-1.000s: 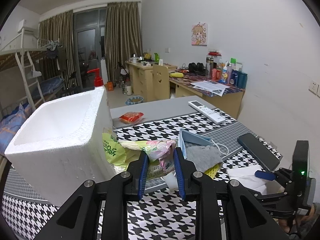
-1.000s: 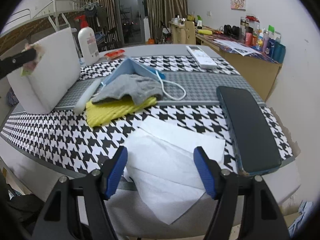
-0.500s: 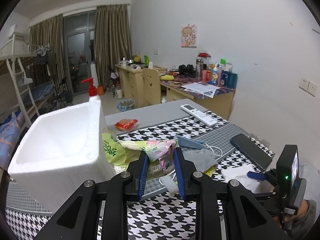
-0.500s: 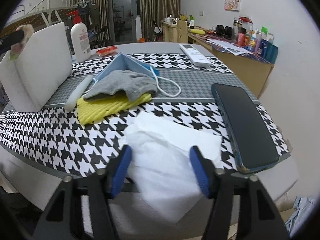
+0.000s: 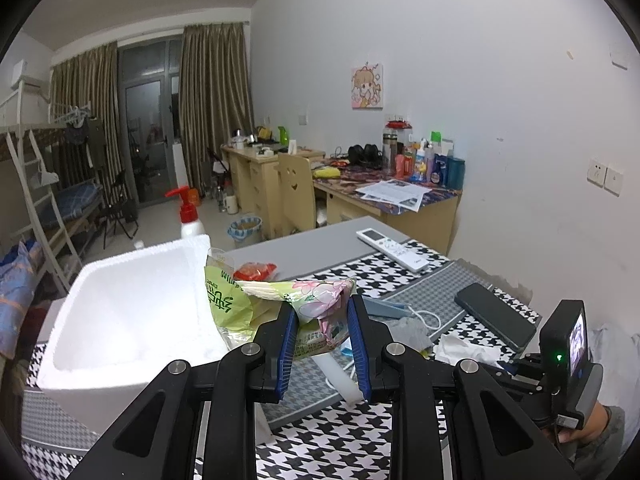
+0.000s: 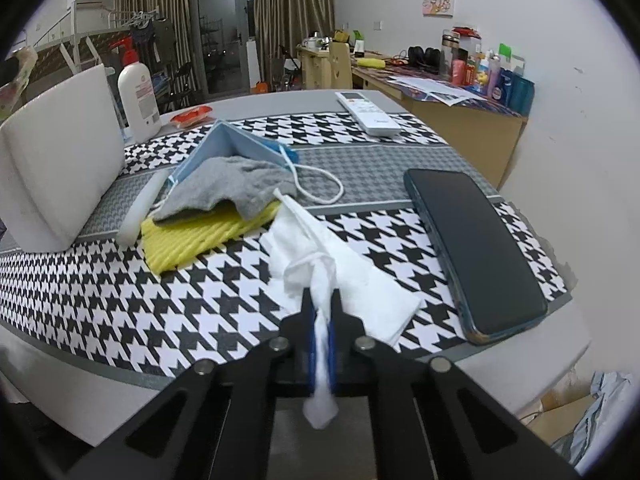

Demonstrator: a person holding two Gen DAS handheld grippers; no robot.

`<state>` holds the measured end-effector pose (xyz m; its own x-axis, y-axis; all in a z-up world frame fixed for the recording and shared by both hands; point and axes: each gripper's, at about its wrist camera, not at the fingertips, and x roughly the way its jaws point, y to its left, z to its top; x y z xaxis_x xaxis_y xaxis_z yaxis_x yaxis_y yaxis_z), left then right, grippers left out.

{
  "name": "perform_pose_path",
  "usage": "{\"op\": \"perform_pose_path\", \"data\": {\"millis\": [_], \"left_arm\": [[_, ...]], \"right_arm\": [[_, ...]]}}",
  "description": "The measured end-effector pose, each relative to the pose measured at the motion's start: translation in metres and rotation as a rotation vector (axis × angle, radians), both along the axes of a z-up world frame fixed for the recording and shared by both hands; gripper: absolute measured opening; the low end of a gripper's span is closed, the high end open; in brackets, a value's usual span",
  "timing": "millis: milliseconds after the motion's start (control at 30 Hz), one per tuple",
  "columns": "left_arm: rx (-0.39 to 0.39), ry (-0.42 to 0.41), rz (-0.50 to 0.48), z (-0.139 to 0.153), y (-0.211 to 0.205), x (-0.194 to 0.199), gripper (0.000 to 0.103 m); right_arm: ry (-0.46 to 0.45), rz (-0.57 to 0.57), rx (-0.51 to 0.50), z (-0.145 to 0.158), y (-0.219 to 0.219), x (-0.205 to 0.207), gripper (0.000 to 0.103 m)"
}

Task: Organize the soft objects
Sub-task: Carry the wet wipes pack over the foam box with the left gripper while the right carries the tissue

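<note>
My left gripper [image 5: 322, 308] is shut on a crinkled green and pink plastic packet [image 5: 276, 300], held in the air beside the open white foam box [image 5: 132, 312]. My right gripper [image 6: 320, 300] is shut on a white tissue [image 6: 316, 252], bunched up between the pads near the table's front edge. Behind the tissue lie a grey cloth [image 6: 232, 188], a yellow ribbed foam sheet [image 6: 192, 236] under it, and a blue face mask [image 6: 240, 144] with white ear loops. A white foam tube [image 6: 140, 212] rests by the box wall [image 6: 60, 168].
A dark phone [image 6: 472, 248] lies right of the tissue, close to the table edge. A white remote [image 6: 368, 112], a red packet [image 6: 192, 115] and a pump bottle [image 6: 138, 96] sit further back. Desks, a chair and a bunk bed stand beyond the table.
My right gripper's jaws went from wide apart around the flat tissue to pinched on it, bunching it up. My left gripper rose a little with the packet, showing more of the box's inside.
</note>
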<state>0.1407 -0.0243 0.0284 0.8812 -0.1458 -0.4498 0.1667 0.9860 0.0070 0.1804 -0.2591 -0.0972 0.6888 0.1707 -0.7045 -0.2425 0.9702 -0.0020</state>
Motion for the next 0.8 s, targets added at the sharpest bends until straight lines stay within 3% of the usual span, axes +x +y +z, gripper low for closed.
{"op": "perform_pose_path", "data": {"millis": [467, 800], "left_arm": [[-0.009, -0.078, 0.033, 0.021, 0.019, 0.000, 0.027], [-0.013, -0.118, 0.066, 0.030, 0.031, -0.003, 0.027]], "right_arm": [[-0.124, -0.031, 0.046, 0.041, 0.004, -0.014, 0.006], [-0.182, 0.007, 0.091, 0.062, 0.020, -0.015, 0.006]]}}
